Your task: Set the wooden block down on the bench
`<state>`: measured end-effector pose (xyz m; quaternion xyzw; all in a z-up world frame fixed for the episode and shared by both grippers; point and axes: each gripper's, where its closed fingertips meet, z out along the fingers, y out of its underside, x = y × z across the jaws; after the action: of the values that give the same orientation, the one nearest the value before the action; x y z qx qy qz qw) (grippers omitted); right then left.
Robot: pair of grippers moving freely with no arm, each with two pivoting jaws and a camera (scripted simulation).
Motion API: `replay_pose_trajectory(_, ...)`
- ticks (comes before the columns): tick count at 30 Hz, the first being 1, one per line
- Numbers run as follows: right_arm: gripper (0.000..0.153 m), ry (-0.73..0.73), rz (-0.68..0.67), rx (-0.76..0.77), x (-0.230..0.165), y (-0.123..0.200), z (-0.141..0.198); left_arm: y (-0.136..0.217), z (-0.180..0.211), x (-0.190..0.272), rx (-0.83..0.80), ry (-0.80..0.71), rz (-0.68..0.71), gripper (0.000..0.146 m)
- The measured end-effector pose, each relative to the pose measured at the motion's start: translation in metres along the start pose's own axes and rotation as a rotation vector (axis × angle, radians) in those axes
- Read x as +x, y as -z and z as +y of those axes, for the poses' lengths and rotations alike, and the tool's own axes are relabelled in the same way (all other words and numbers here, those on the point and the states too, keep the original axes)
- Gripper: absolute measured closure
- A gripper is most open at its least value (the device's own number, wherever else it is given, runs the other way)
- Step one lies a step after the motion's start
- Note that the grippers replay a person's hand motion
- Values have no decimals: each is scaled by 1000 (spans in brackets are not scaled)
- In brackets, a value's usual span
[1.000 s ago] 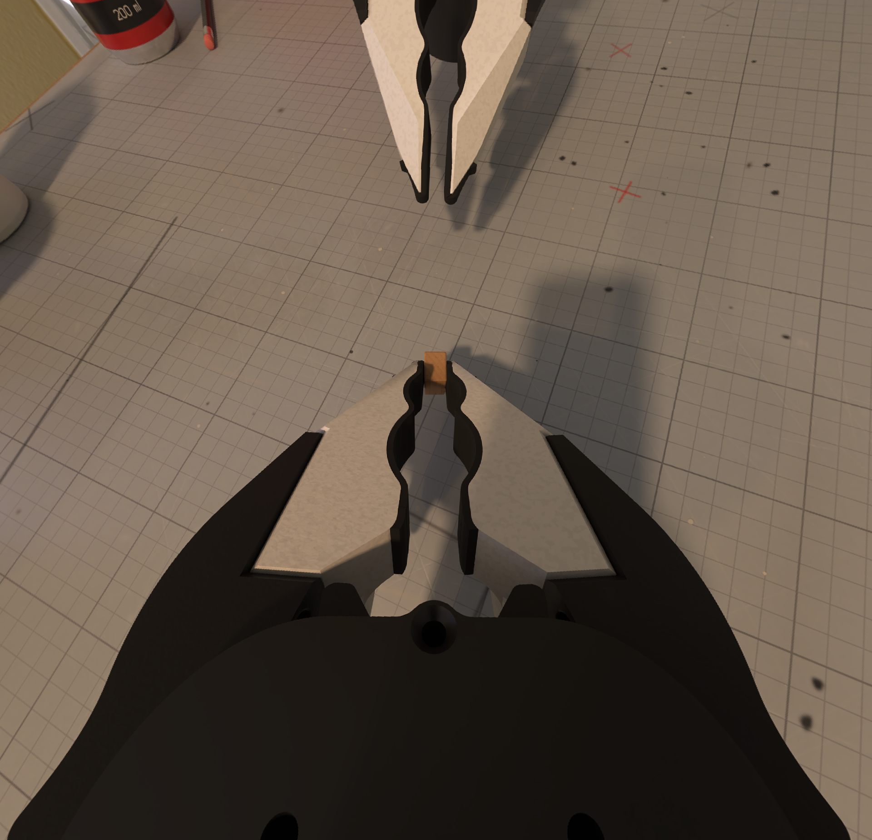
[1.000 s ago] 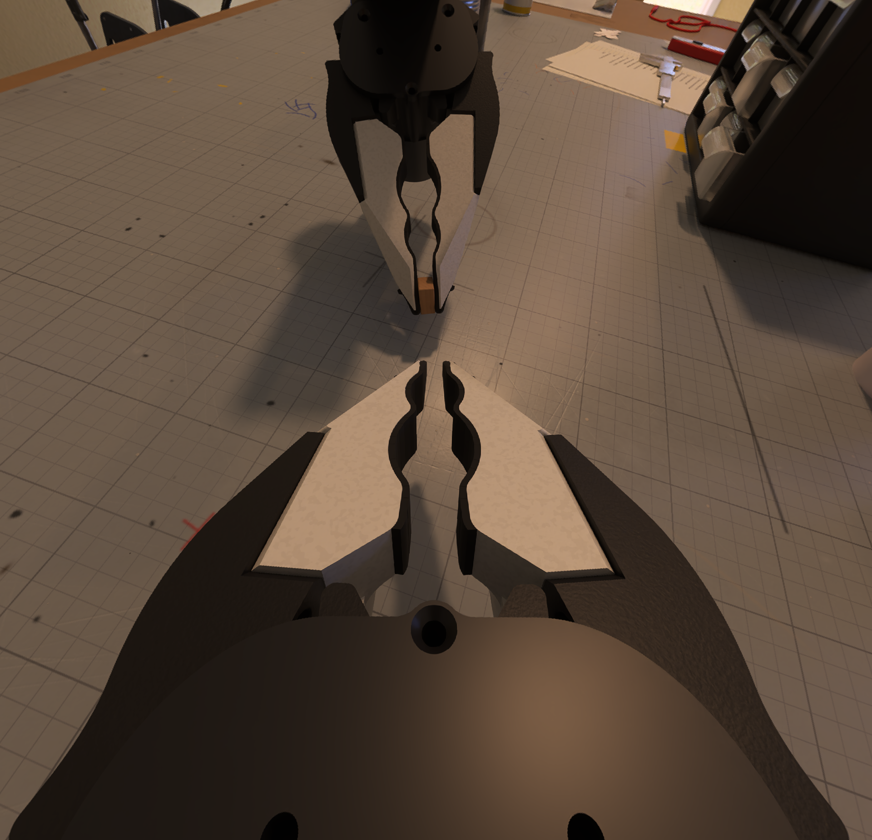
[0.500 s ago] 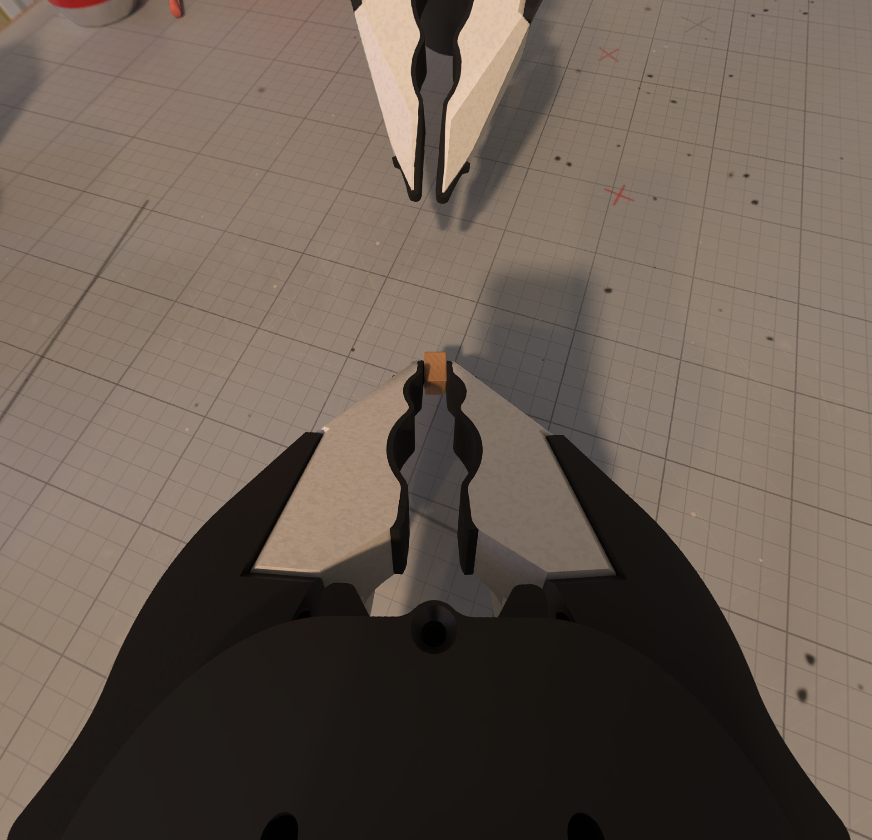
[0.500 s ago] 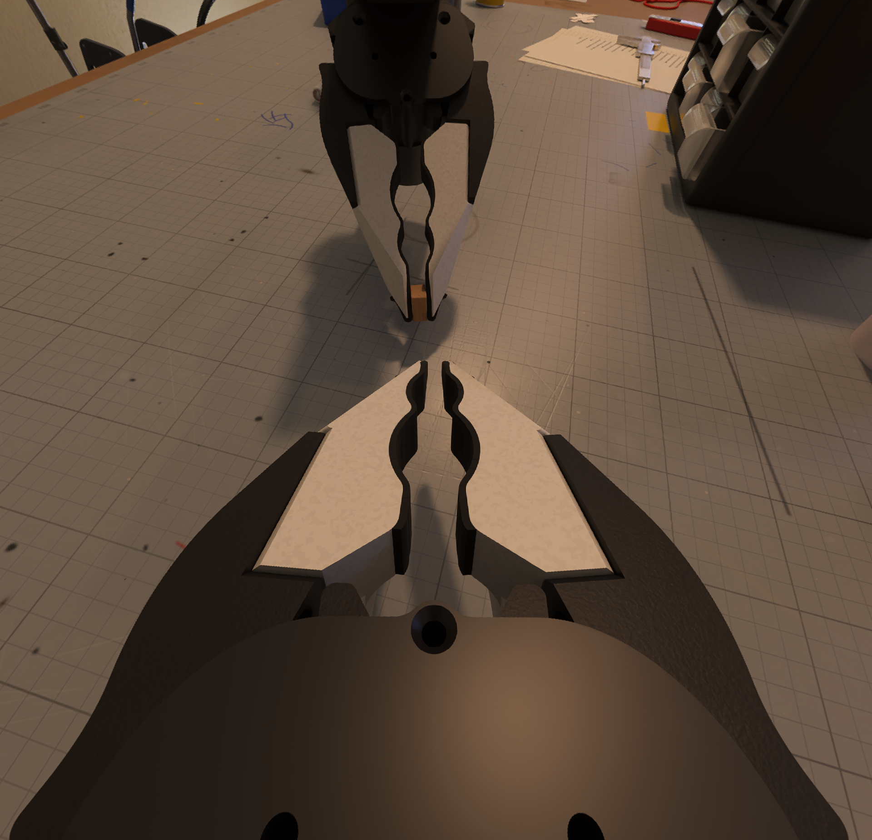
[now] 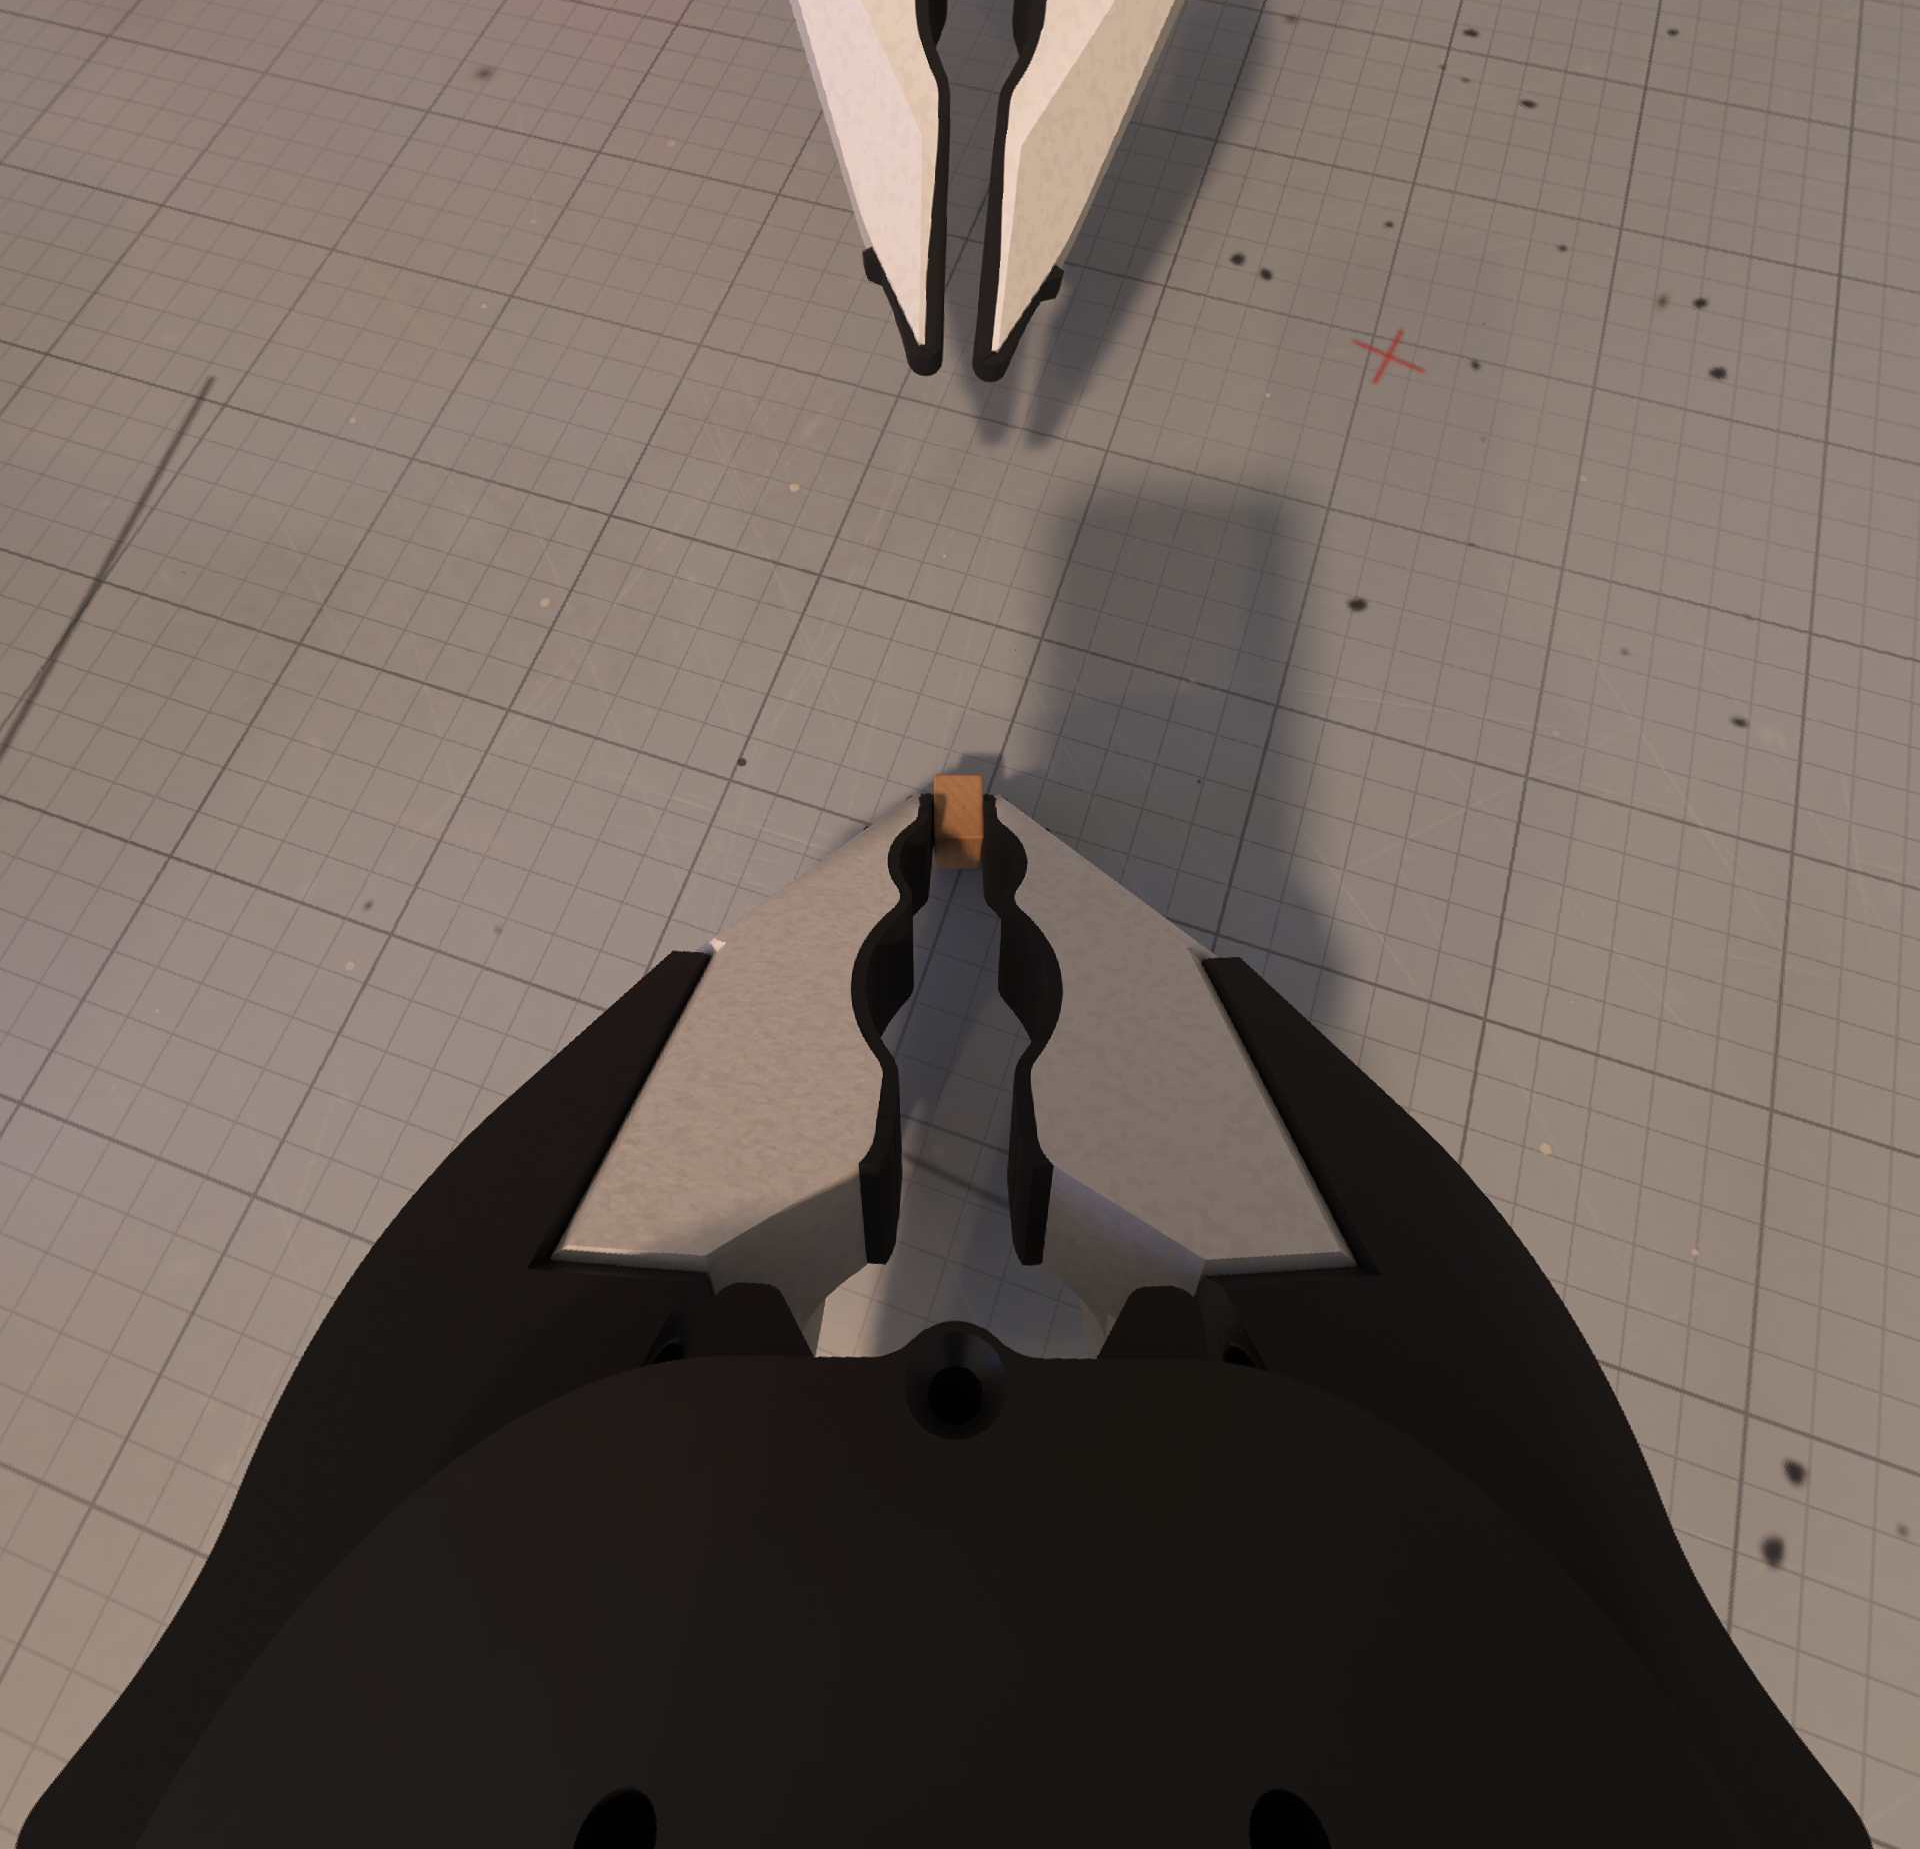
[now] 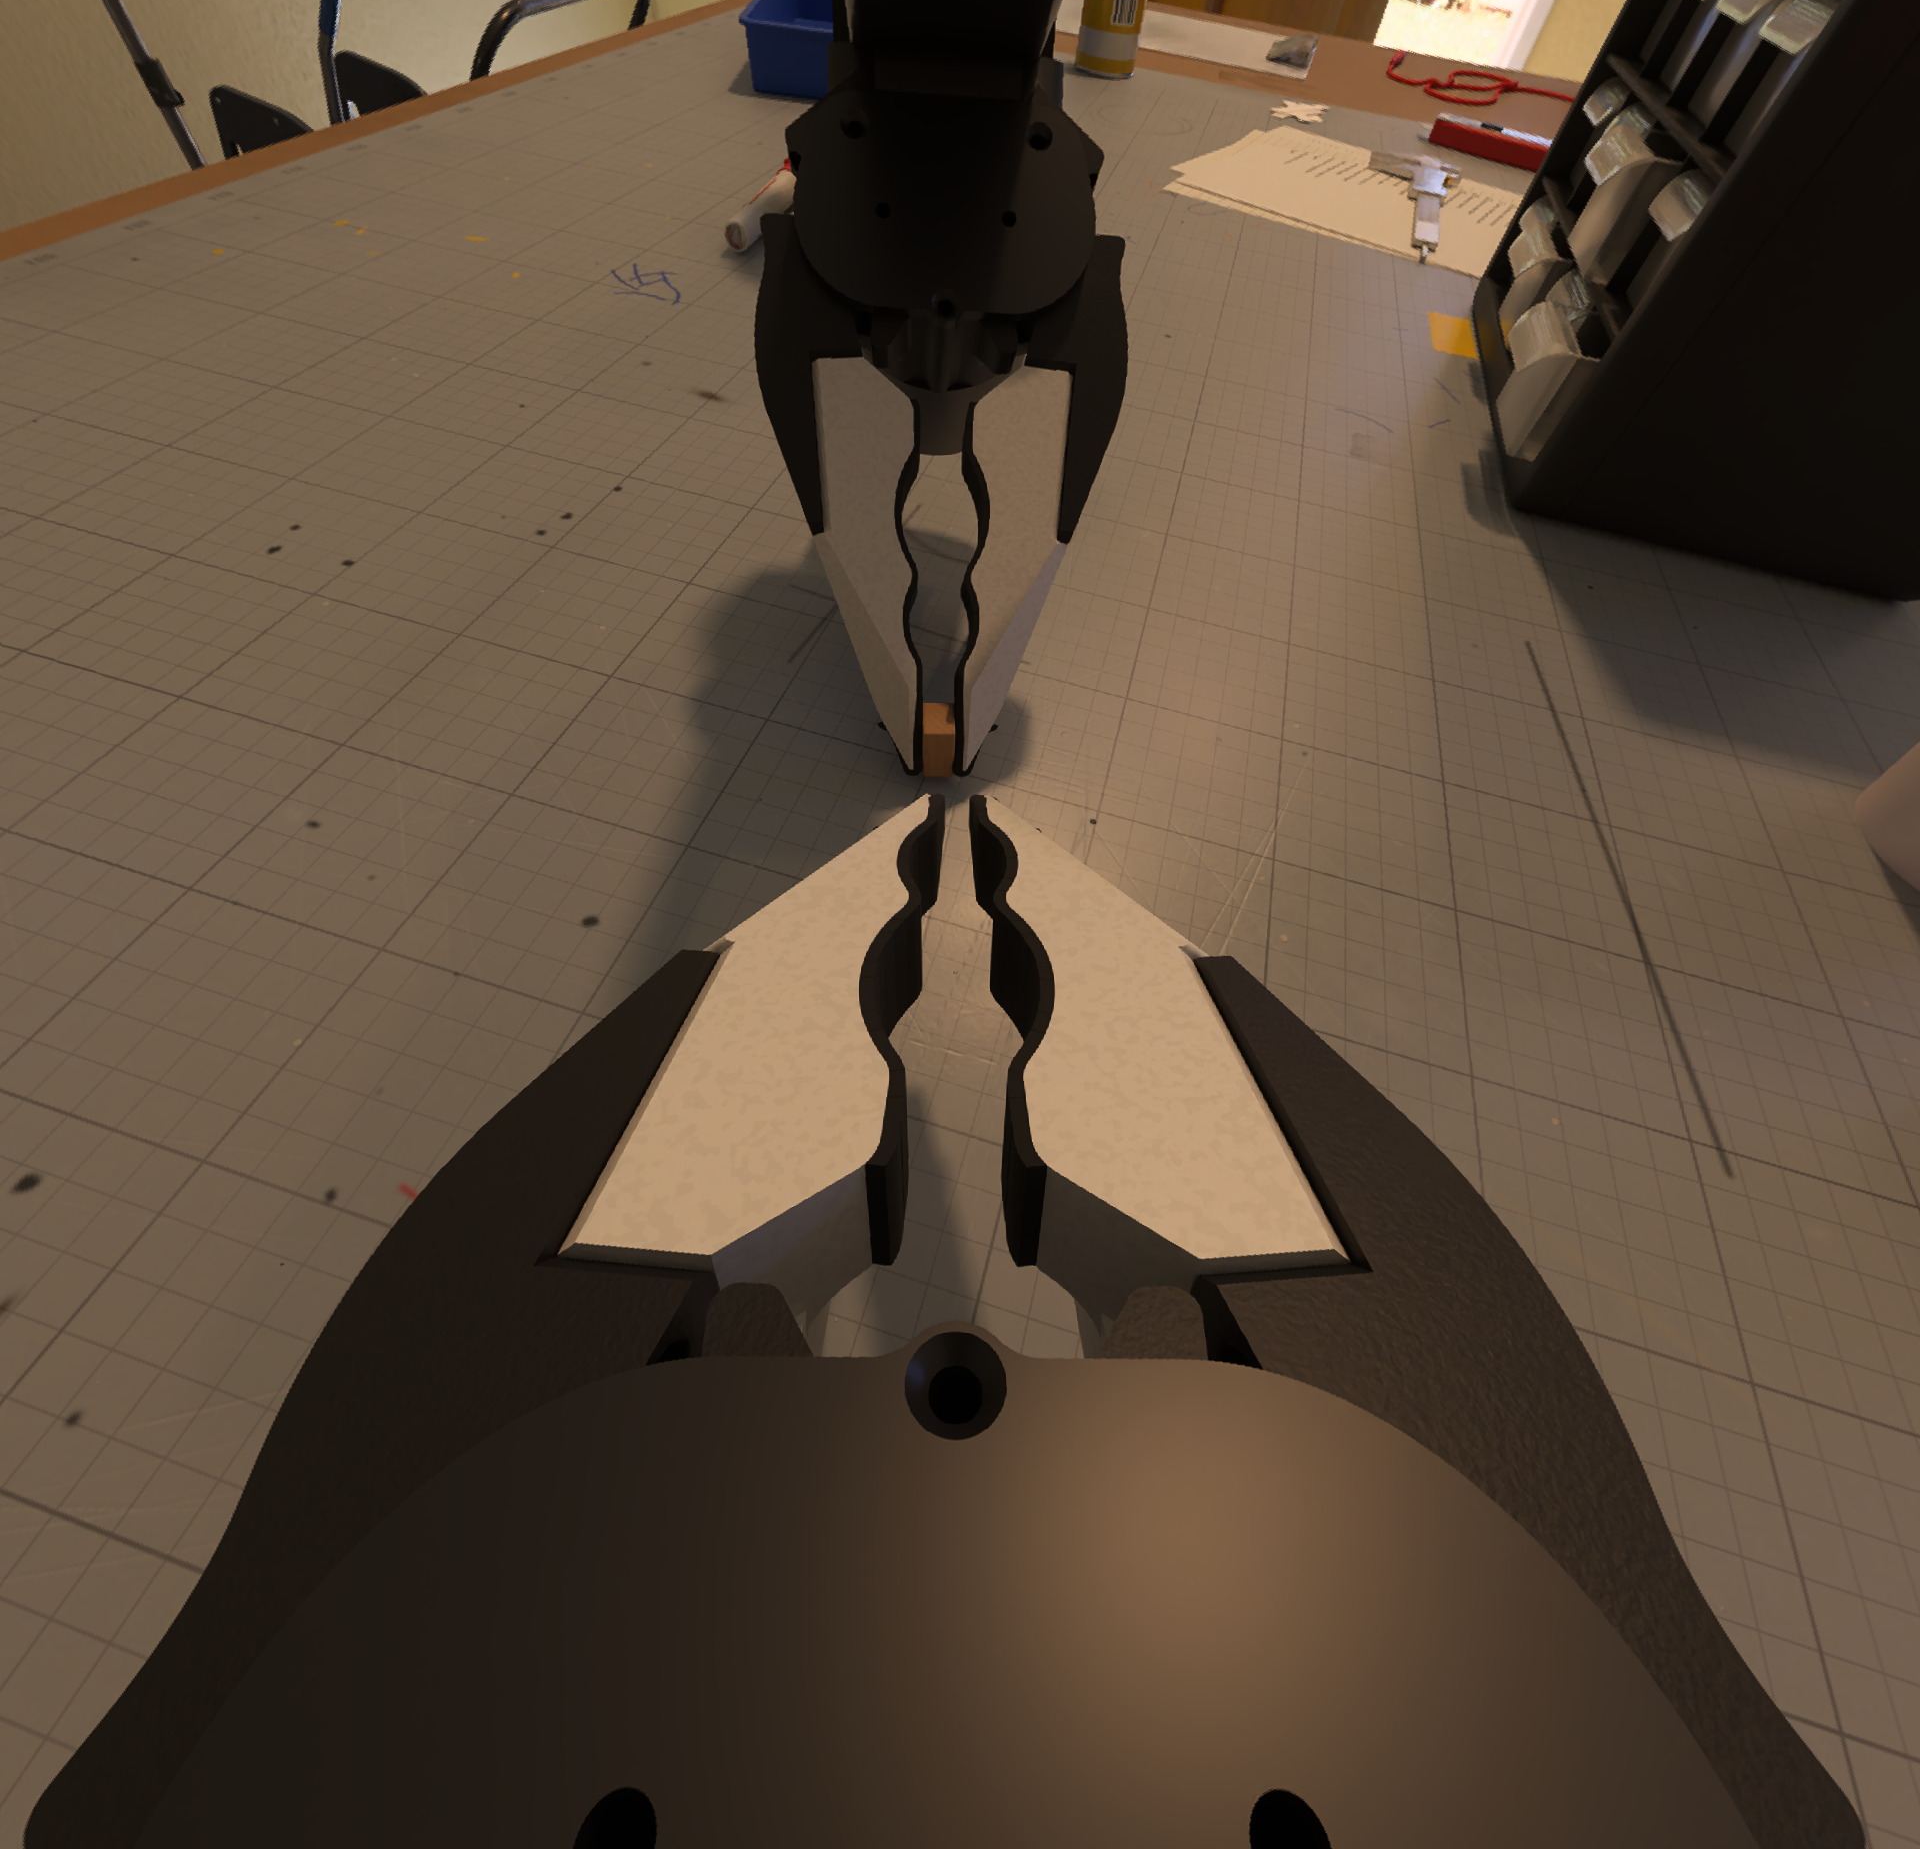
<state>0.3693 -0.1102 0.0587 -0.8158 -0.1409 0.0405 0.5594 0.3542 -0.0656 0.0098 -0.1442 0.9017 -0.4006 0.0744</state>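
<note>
A small wooden block (image 5: 957, 820) is pinched between the fingertips of my left gripper (image 5: 957, 802). In the right wrist view the block (image 6: 938, 739) and the left gripper (image 6: 938, 765) hang at or just above the grey gridded bench (image 6: 416, 656). I cannot tell whether the block touches it. My right gripper (image 6: 956, 807) faces the left one tip to tip, a short way off. Its jaws are almost together with only a narrow slit, and it holds nothing. It also shows in the left wrist view (image 5: 956, 360).
A black shelf unit (image 6: 1714, 293) stands at the right. Papers (image 6: 1340, 189), a blue bin (image 6: 790, 28), a yellow can (image 6: 1117, 2) and a marker (image 6: 758, 215) lie farther back. A red cross (image 5: 1389, 355) marks the bench (image 5: 416, 552).
My left gripper has come lower and tilted down with the block still in it. The red can has left its view. The two grippers are closer, and the right jaws' slit narrowed slightly.
</note>
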Motion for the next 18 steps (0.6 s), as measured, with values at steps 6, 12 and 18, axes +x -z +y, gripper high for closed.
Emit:
replay_pose_trajectory(6,148,20,7,2,0,0,0,0,0,1,3,-14,-2,138)
replay_pose_trajectory(12,146,38,6,-21,-1,-1,3,1,-1,1,10,-29,-13,138)
replay_pose_trajectory(18,140,61,-6,-74,-4,-5,10,3,-3,2,32,-36,-15,138)
